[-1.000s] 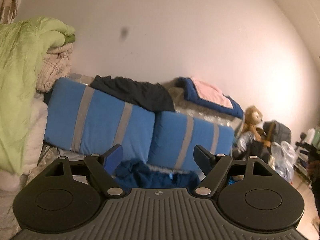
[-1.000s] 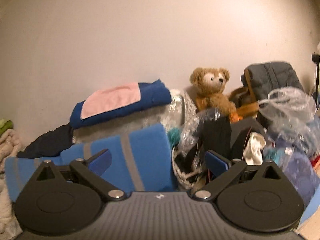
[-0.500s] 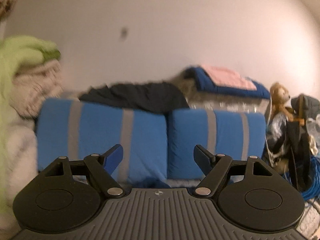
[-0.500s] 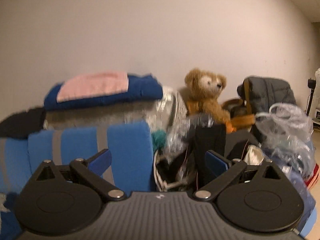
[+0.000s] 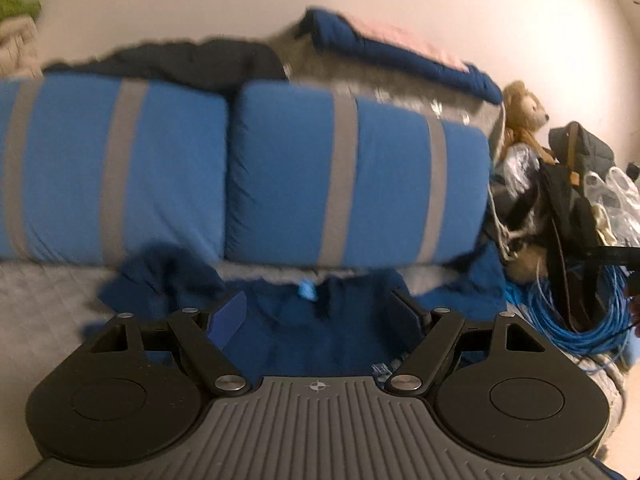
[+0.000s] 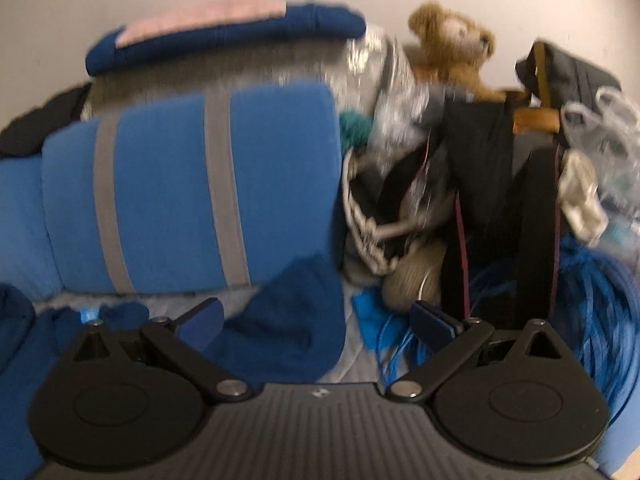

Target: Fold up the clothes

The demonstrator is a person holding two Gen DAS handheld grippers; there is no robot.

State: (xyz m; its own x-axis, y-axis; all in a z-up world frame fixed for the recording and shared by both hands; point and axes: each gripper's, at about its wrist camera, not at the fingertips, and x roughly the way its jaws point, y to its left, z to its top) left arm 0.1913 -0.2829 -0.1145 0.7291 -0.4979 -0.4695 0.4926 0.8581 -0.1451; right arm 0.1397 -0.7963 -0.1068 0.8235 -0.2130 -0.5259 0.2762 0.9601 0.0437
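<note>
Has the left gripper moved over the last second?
Yes. The left gripper has dropped and moved closer: the striped blue cushions now sit higher and larger, and the navy garment lies between its open fingers.

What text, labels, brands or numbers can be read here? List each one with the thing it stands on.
No readable text in either view.
Small light blue tag at the collar of the dark navy blue garment: blurred, any print unreadable.
Small white cross-shaped emblem on the ribbed grey body of the left gripper: a symbol, no letters.
Small white mark on the right gripper: too small to read.
</note>
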